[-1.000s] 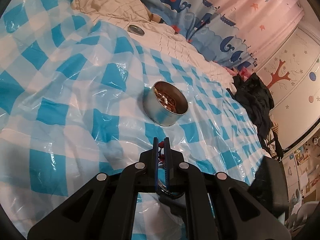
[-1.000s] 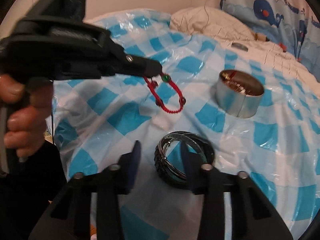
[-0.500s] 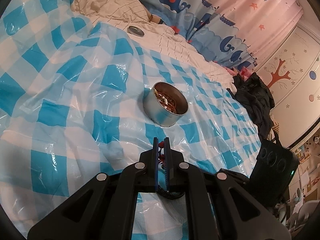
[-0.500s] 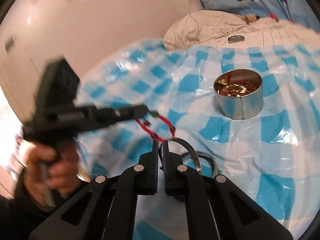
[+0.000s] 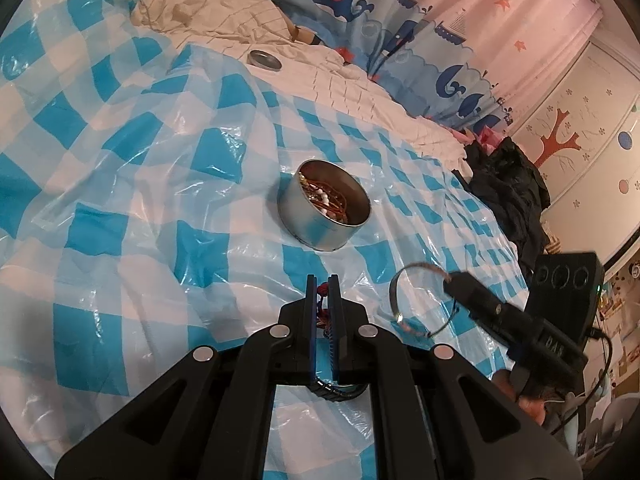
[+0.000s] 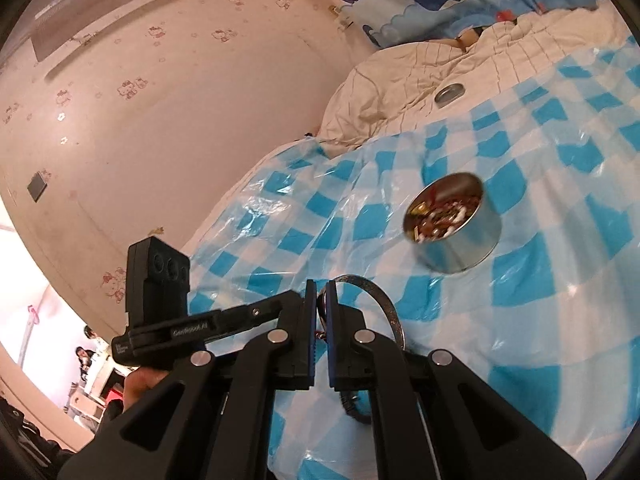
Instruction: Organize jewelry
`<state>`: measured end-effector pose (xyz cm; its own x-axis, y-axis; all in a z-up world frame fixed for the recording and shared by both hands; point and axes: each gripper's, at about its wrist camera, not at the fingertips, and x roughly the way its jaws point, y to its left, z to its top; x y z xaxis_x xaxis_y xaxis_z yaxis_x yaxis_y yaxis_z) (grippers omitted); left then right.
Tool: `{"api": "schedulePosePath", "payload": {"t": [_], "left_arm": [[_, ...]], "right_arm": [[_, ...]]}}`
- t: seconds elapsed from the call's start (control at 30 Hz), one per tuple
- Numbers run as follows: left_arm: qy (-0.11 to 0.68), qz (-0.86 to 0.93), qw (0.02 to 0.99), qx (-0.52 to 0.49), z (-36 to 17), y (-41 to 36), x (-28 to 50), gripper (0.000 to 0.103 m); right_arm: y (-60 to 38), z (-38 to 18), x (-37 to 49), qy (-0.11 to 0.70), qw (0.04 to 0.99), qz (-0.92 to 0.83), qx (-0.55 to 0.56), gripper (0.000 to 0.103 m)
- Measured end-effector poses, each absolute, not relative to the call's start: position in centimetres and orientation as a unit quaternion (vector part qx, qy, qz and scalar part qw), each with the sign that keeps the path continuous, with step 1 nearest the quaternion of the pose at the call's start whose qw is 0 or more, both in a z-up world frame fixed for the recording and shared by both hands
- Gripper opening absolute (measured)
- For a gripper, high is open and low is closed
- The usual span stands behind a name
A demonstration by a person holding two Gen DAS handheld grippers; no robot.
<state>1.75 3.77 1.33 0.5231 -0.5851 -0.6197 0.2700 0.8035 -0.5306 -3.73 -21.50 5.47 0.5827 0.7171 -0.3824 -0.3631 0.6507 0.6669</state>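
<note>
Metal bangle (image 5: 400, 292) is hanging in the air from the right gripper (image 6: 321, 300), jaws pinching its band, just short of the round tin (image 5: 324, 236) already holding jewelry; judged a carry toward the tin's open mouth. Left gripper (image 5: 323, 294) is pinching a red cord bracelet (image 5: 322, 290), waiting its turn. Checked plastic sheet (image 5: 120, 184) around the tin is lying bare, leaving free approach; tin lid (image 5: 264, 59) is sitting well apart on the quilt

Child's bedroom — bed (image 5: 360, 92), whale curtain (image 5: 400, 12)

bare checked sheet (image 5: 132, 208) all round the tin (image 5: 326, 216).
</note>
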Motion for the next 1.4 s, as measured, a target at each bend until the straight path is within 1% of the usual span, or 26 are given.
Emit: {"api": "schedulePosePath", "payload": {"t": [0.13,0.37,0.77,0.97,1.2,1.3,1.37,1.4], "left_arm": [[0.418,-0.256,0.852,-0.181,1.5,3.2,1.6,0.004],[0.421,-0.256,0.852,-0.177,1.4,2.7,1.6,0.004],[0.419,-0.272,0.848,-0.176,1.9,1.3,2.8,0.004],[0.406,-0.281,0.848,-0.191,3.5,-0.1,6.5,0.004],[0.403,-0.295,0.841,-0.208,3.6,-3.2,11.6,0.004],[0.412,-0.281,0.846,-0.189,2.8,-4.8,13.7,0.004],[0.437,-0.253,0.849,-0.153,1.4,-6.1,15.7,0.005],[0.452,-0.241,0.848,-0.137,0.7,-6.5,16.5,0.007]], "right_arm": [[-22.5,6.2,-2.9,0.33,0.854,0.308,0.258,0.005],[-23.7,4.2,-2.6,0.337,0.845,0.295,0.29,0.005],[-23.7,4.5,-1.7,0.325,0.846,0.299,0.298,0.005],[-24.0,5.4,0.2,0.313,0.849,0.3,0.303,0.005],[-25.9,6.3,2.2,0.298,0.854,0.286,0.317,0.005],[-26.2,6.5,3.3,0.297,0.859,0.28,0.31,0.005],[-26.2,6.5,4.2,0.299,0.862,0.276,0.303,0.005],[-26.2,6.4,4.5,0.3,0.863,0.274,0.301,0.005]]}}
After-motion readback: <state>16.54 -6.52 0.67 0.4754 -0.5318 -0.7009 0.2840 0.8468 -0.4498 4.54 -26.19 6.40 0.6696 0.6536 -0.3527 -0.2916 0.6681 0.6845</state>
